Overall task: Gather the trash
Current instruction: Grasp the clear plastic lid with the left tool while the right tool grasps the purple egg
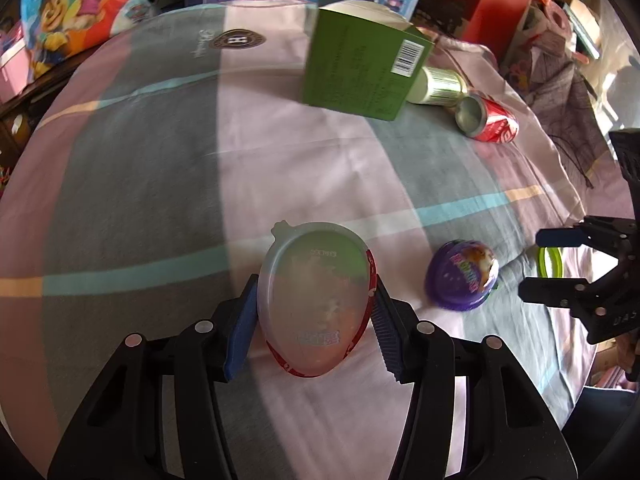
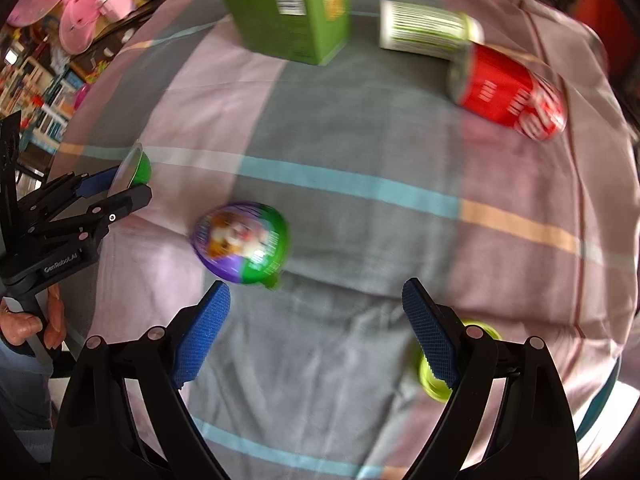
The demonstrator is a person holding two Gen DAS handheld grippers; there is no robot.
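While left gripper (image 1: 314,320) jaws pinch translucent egg-shaped plastic half with red rim (image 1: 316,304) on striped bedsheet (image 1: 160,160), squeeze gently, lift straight; right gripper (image 2: 316,336) jaws wide, empty, near purple-green egg capsule (image 2: 240,242).

Left tool (image 1: 314,316) clamps something between its pads; right tool (image 2: 316,328) gapes wide.

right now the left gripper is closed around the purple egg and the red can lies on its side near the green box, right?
Not quite: the left gripper is closed around the clear egg-shaped shell, as the left wrist view shows. The purple egg lies free beside it. The red can does lie on its side near the green box.
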